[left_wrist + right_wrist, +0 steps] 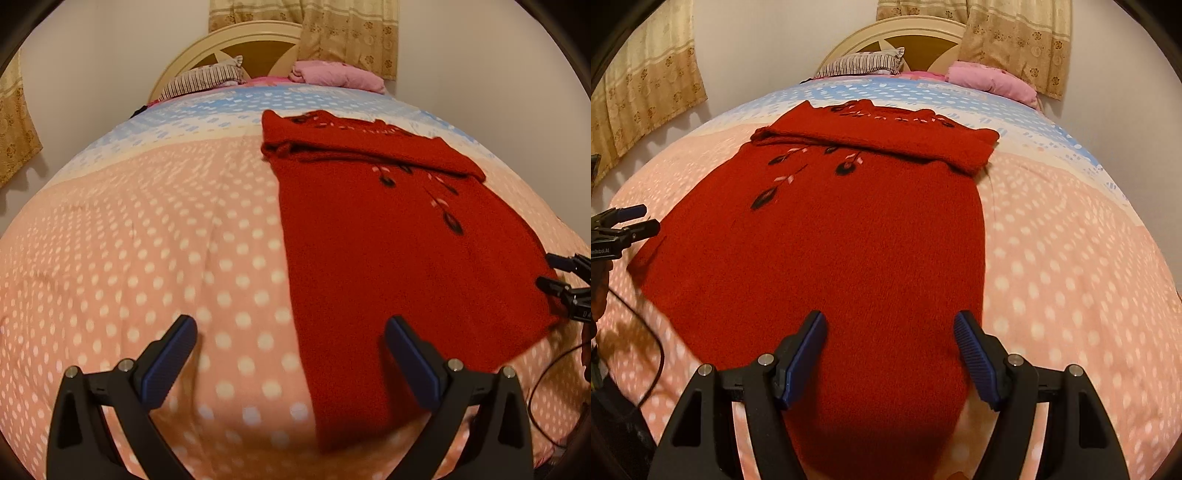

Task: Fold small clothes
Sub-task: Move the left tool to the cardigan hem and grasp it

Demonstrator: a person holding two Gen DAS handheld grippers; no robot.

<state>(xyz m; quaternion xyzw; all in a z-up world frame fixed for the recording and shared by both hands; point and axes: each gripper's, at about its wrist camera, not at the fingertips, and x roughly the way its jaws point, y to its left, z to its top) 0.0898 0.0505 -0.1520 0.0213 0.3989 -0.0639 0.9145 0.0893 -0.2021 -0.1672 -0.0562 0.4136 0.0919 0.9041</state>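
Note:
A red knitted sweater (388, 240) with dark embroidered flowers lies flat on the bed, its sleeves folded across the chest at the far end. My left gripper (291, 325) hovers open above the sweater's near left edge, one finger over the bedspread and the other over the knit. My right gripper (890, 319) stands open above the near hem of the sweater (831, 240), nothing pinched. Each gripper also shows at the side of the other's view: the right gripper (554, 272) by the sweater's right edge, the left gripper (641, 218) by its left edge.
The bedspread (147, 240) is pink with white dots, turning blue toward the headboard (251, 48). A striped pillow (207, 79) and a pink pillow (332, 74) lie at the head. A black cable (653, 362) hangs at the near left edge. Curtains (1015, 37) and walls flank the bed.

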